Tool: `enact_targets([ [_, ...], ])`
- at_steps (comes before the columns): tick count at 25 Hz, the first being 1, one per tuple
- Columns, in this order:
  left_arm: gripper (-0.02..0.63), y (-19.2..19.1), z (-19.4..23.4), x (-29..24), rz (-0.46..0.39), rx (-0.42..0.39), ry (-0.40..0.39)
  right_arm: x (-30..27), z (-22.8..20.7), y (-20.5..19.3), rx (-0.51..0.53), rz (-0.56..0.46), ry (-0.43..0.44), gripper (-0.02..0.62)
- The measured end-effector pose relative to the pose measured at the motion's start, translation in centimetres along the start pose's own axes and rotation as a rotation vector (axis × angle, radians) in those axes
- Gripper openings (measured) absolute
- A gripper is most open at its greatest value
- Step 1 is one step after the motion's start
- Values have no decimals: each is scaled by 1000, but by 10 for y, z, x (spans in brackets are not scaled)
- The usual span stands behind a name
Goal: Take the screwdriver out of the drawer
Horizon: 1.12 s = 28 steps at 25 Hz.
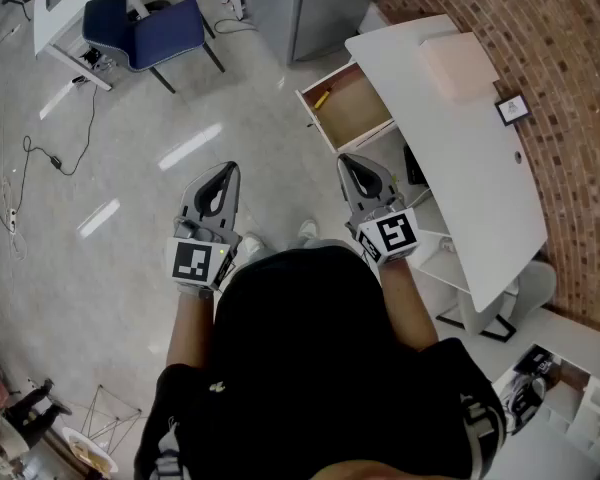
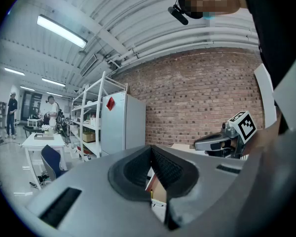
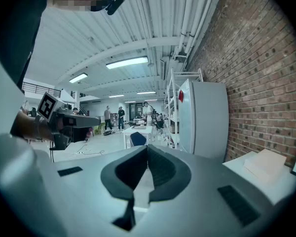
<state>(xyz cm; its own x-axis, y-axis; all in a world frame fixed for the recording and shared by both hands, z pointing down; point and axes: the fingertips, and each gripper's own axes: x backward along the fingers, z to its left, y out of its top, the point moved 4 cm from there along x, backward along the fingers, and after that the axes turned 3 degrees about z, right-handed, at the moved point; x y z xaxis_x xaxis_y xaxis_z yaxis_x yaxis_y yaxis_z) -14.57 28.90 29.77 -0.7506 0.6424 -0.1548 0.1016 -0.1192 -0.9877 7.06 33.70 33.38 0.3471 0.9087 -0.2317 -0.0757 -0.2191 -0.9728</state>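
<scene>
Fingers (image 3: pixel 164 171) together, right gripper (image 1: pixel 348 163) roughly level

Ceiling strip lights (image 2: pixel 61 31) are supplying bright, even light from overhead. In the head view the glossy floor (image 1: pixel 110 298) is returning this light as elongated white glare streaks (image 1: pixel 188 148), and soft-edged shadow is gathering beneath the white desk (image 1: pixel 460 138). Both gripper views are bending straight lines outward toward the edges and are fading to a black circular vignette at the corners. The left gripper (image 2: pixel 151 146) and right gripper (image 3: pixel 147 146) are appearing slightly soft close to the lens, while the brick wall (image 2: pixel 202 98) is rendering sharp. The right gripper view is carrying a cool bluish cast.
</scene>
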Motion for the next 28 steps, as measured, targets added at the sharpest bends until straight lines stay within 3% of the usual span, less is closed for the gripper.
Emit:
enact_targets([
  [5, 3, -2, -21, -17, 19, -48, -9, 11, -19, -6, 2, 6, 3, 11],
  [14, 3, 1, -47, -47, 47, -56, 30, 27, -57, -19, -17, -10, 28, 12],
  [18, 3, -6, -52, -59, 71, -54, 58, 29, -81, -26, -130, -43, 36, 12],
  [23, 3, -18, -48, -70, 96, -36, 61, 20, -97, -34, -181, -29, 24, 12],
  [28, 3, -21, -18, -93, 112, -28, 63, -11, -110, -36, -201, -11, 3, 12],
])
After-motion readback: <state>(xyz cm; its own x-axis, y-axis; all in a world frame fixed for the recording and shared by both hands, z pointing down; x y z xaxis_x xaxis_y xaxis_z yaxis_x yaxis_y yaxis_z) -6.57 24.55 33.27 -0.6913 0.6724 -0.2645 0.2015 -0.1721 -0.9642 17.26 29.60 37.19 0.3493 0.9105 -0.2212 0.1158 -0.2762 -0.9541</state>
